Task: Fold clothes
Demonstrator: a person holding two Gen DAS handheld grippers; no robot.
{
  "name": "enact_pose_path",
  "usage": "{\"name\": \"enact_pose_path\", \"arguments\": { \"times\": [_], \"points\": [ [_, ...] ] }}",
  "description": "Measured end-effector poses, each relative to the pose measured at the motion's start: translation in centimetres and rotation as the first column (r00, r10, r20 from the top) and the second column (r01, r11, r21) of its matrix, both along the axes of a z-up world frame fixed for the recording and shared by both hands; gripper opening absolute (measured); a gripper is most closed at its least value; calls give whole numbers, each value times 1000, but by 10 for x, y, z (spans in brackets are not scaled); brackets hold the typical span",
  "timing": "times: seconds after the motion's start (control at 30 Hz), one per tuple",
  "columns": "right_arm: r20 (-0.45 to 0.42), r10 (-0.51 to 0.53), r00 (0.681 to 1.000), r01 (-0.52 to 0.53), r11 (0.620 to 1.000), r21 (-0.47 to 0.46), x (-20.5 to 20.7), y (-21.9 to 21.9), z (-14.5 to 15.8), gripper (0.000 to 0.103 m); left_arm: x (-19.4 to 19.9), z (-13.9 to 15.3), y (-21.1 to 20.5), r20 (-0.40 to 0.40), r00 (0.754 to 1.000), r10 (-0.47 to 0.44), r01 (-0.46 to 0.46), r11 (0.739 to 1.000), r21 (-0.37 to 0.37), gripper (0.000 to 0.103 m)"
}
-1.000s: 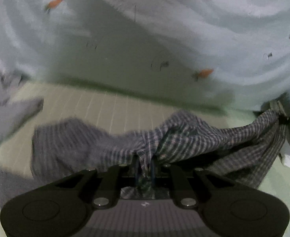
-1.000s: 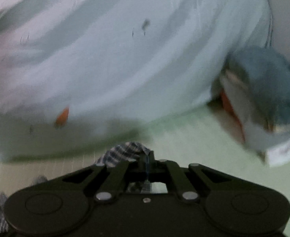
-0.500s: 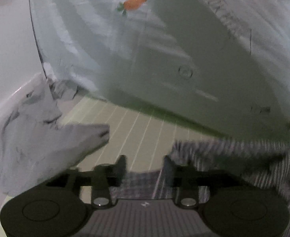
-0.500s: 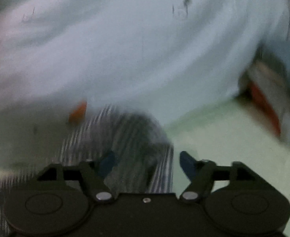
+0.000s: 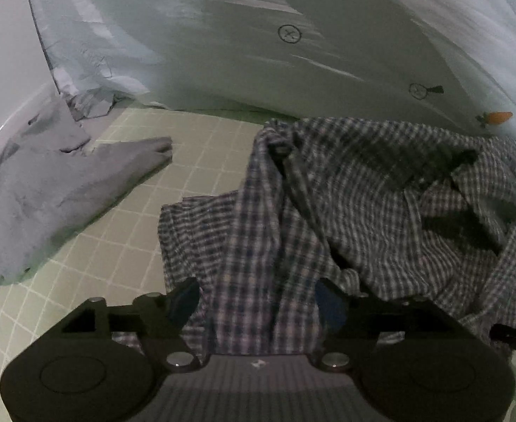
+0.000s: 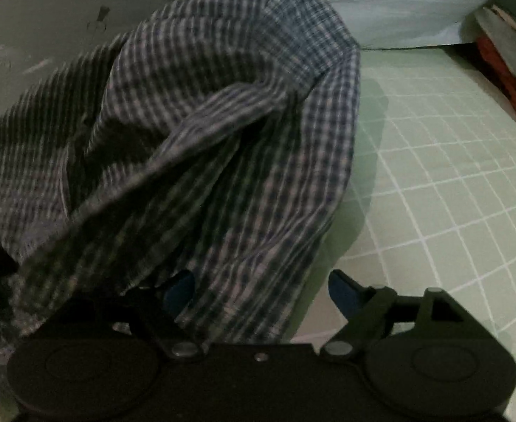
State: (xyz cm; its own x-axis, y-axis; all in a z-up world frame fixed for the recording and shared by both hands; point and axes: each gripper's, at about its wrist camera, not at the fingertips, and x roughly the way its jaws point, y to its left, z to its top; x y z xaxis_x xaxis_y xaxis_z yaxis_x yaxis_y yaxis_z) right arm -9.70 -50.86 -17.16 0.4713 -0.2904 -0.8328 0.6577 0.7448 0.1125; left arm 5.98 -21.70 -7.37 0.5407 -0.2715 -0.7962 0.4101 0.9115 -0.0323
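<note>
A checked shirt (image 5: 381,204) lies crumpled on a green gridded mat (image 6: 451,183), beside a grey garment (image 5: 57,190). The left gripper (image 5: 258,302) and right gripper (image 6: 261,292) are both opening, with cloth lying loose between unpressed pads. The shirt looks light, soft and floppy; its hem corners seem best to pinch.
</note>
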Motion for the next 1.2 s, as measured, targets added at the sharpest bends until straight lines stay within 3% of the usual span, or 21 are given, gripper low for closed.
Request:
{"name": "enact_pose_path", "arguments": {
  "times": [0.1, 0.17, 0.23, 0.3, 0.37, 0.5, 0.57, 0.63, 0.73, 0.8, 0.83, 0.87, 0.9, 1.1, 1.2],
  "points": [
    [-28, 20, 999, -21, 999, -25, 0, 0, -4, 76, -6, 0, -3, 0, 1000, -2, 2, 1000, 6, 78],
    [-36, 43, 998, -45, 997, -55, -2, -1, -3, 54, -8, 0, -5, -2, 1000, 0, 0, 1000, 13, 78],
    [-51, 63, 997, -68, 994, -82, -5, -9, 0, 14, -10, -2, -7, -9, 1000, 7, -6, 1000, 19, 78],
    [-40, 65, 997, -67, 996, -66, -10, -25, 0, 2, -11, -5, -8, -20, 1000, 17, -17, 1000, 25, 78],
    [-46, 19, 999, -23, 997, -76, -20, -48, 1, 1, -12, -8, -8, -30, 999, 29, -28, 999, 30, 78],
    [-105, -185, 977, 153, 955, -254, -39, -112, 13, 1, -12, -16, -9, -51, 998, 38, -36, 998, 45, 78],
    [-122, -347, 930, 290, 896, -336, -50, -147, 25, 7, -11, -21, -10, -63, 997, 47, -43, 997, 57, 78],
    [-101, -443, 891, 379, 846, -375, -59, -165, 40, 43, -9, -25, -9, -75, 996, 57, -51, 996, 68, 78],
    [-32, -424, 905, 389, 855, -342, -63, -156, 53, 74, -4, -31, -6, -92, 993, 71, -64, 995, 75, 76],
    [-16, -388, 921, 365, 880, -304, -58, -140, 53, 78, 1, -32, -3, -96, 993, 69, -63, 996, 71, 60],
    [-15, -371, 929, 352, 892, -284, -55, -131, 52, 78, 3, -33, -1, -98, 993, 64, -57, 996, 68, 39],
    [-16, -355, 935, 338, 904, -262, -51, -121, 49, 78, 7, -32, 2, -99, 993, 58, -52, 996, 68, 9],
    [-20, -337, 941, 323, 915, -242, -44, -111, 47, 78, 12, -31, 5, -96, 994, 60, -53, 996, 70, 1],
    [-49, -217, 975, 205, 963, -177, -4, -50, 32, 78, 62, -11, 42, -7, 996, 94, -93, 993, 69, 1],
    [-39, -216, 976, 209, 968, -139, 11, -26, 33, 78, 91, 0, 58, 28, 993, 116, -117, 991, 57, 1]
  ]
}}
